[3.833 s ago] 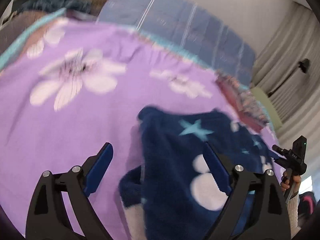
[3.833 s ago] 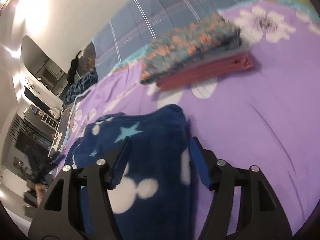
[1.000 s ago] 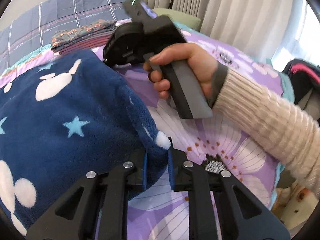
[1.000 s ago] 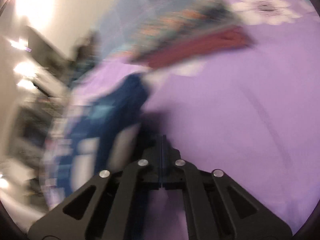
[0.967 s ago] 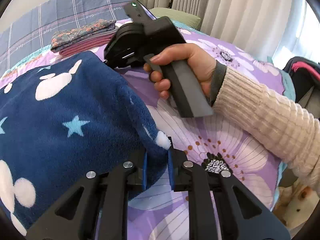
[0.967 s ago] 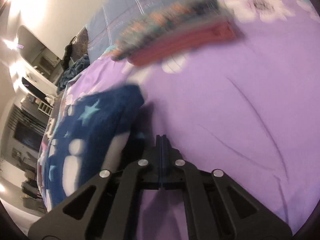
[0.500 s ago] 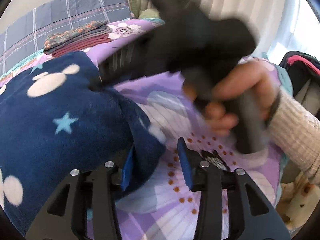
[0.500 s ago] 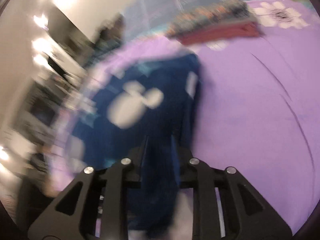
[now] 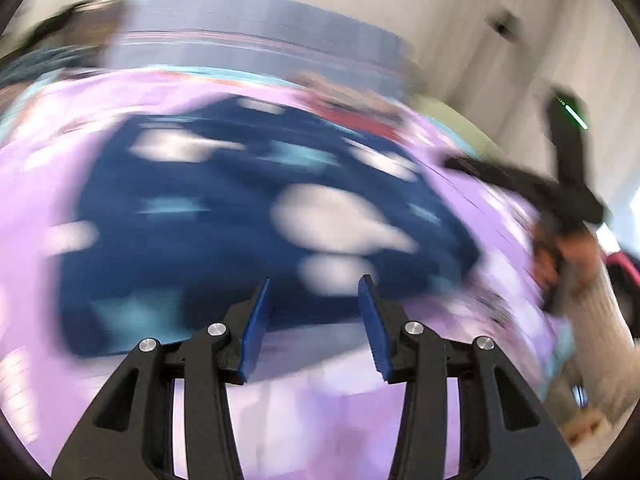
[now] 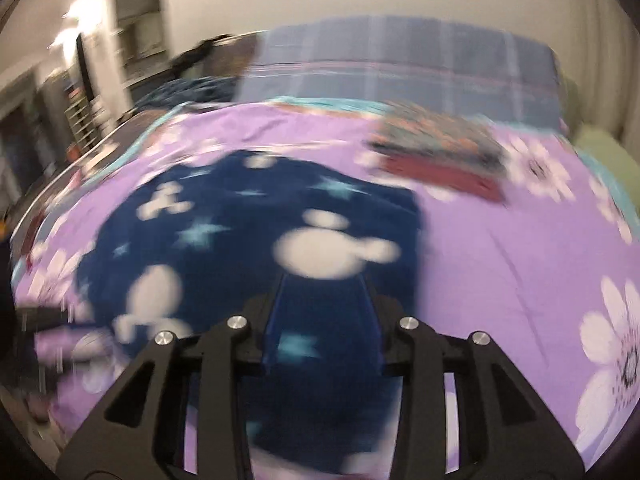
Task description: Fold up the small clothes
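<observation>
While both views blur, your left gripper (image 9: 314,312) spread empty above the navy garment (image 9: 224,216), your right gripper (image 10: 322,312) parted over it, folded pile (image 10: 440,156) beyond it.

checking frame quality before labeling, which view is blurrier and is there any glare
Left wrist view: heavy motion smear across the navy fleece garment and bedsheet; only the left gripper is sharp. Right wrist view: milder blur, blown-out ceiling lights top left.
</observation>
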{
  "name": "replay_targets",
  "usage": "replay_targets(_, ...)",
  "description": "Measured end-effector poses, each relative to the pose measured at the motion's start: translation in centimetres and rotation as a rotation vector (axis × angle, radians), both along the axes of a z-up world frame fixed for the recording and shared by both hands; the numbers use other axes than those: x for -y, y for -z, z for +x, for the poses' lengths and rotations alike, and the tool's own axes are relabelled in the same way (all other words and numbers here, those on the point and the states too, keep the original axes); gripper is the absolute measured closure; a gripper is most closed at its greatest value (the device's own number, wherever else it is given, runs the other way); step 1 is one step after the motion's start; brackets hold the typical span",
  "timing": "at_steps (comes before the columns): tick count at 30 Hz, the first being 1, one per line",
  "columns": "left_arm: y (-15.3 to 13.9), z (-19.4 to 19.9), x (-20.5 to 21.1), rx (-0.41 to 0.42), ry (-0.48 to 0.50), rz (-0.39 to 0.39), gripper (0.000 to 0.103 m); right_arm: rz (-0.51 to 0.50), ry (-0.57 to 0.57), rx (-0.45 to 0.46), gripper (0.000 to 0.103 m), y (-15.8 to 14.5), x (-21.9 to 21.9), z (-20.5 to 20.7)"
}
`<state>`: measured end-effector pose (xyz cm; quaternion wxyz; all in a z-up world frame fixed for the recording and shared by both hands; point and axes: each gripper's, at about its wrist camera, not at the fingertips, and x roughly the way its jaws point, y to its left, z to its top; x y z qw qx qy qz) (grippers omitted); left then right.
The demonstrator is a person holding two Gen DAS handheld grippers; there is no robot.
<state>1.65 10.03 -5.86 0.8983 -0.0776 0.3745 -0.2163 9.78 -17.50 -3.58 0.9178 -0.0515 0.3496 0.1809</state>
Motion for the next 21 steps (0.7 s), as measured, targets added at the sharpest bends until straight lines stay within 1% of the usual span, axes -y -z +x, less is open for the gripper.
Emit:
replay_targets(1,0.1,0.0,-3.4,0.002,-0.089,-0.009,0.059,-0.004,-0.043,0.003,0.057,0.0,-1.5,-0.5)
replay_targets(3,0.6,0.2,-7.6,-0.009,-0.211,-0.023,0.059,0.001,-0.138,-0.014,0.056,0.1,-5.1,-0.9)
replay_targets(4,1.1,0.3,-10.2,-0.022,-0.266,-0.056,0.059,0.008,-0.163,-0.026,0.056,0.2,-6.4,-1.0)
replay_targets(5,1.5,0.5,-11.5,-0.033,-0.279,-0.084,0.059,0.017,-0.191,-0.042,0.056,0.3,-7.8,-1.1)
replay_targets(6,2.2,0.8,-12.9,-0.048,-0.282,-0.126,0.058,0.021,-0.213,-0.055,0.056,0.4,-9.1,-1.2)
replay_targets(7,2.8,1.2,-13.9,-0.06,-0.263,-0.17,0.058,0.014,-0.241,-0.067,0.056,0.6,-10.8,-1.4)
replay_targets(9,3.8,1.5,-14.6,-0.084,-0.207,-0.24,0.05,-0.016,-0.279,-0.08,0.055,1.0,-13.4,-2.0)
replay_targets(10,4.2,2.0,-14.7,-0.098,-0.185,-0.268,0.05,-0.029,-0.286,-0.082,0.053,1.1,-14.1,-2.2)
replay_targets(11,4.7,2.8,-14.7,-0.111,-0.143,-0.301,0.05,-0.039,-0.292,-0.087,0.048,1.3,-14.5,-2.3)
replay_targets(12,5.2,3.5,-14.6,-0.114,-0.103,-0.323,0.048,-0.035,-0.291,-0.103,0.047,1.6,-14.6,-2.3)
replay_targets(14,5.6,4.3,-14.4,-0.113,-0.081,-0.325,0.048,-0.002,-0.248,-0.141,0.046,2.3,-14.2,-1.9)
replay_targets(16,5.5,5.0,-14.6,-0.116,-0.059,-0.354,0.048,0.065,-0.17,-0.193,0.046,3.1,-12.6,-1.0)
replay_targets(17,5.3,5.4,-14.8,-0.116,-0.044,-0.363,0.058,0.102,-0.127,-0.216,0.046,3.6,-11.7,-0.5)
replay_targets(18,5.0,5.5,-14.9,-0.109,-0.032,-0.359,0.081,0.139,-0.099,-0.235,0.047,4.2,-10.8,-0.2)
replay_targets(19,4.5,5.6,-15.1,-0.094,-0.019,-0.36,0.093,0.162,-0.084,-0.247,0.049,4.6,-10.4,-0.1)
replay_targets(20,4.2,5.2,-15.4,-0.08,0.001,-0.4,0.097,0.185,-0.07,-0.256,0.049,4.9,-9.9,-0.1)
replay_targets(21,3.4,4.7,-15.8,-0.054,0.025,-0.441,0.097,0.204,-0.062,-0.259,0.049,5.0,-9.8,-0.2)
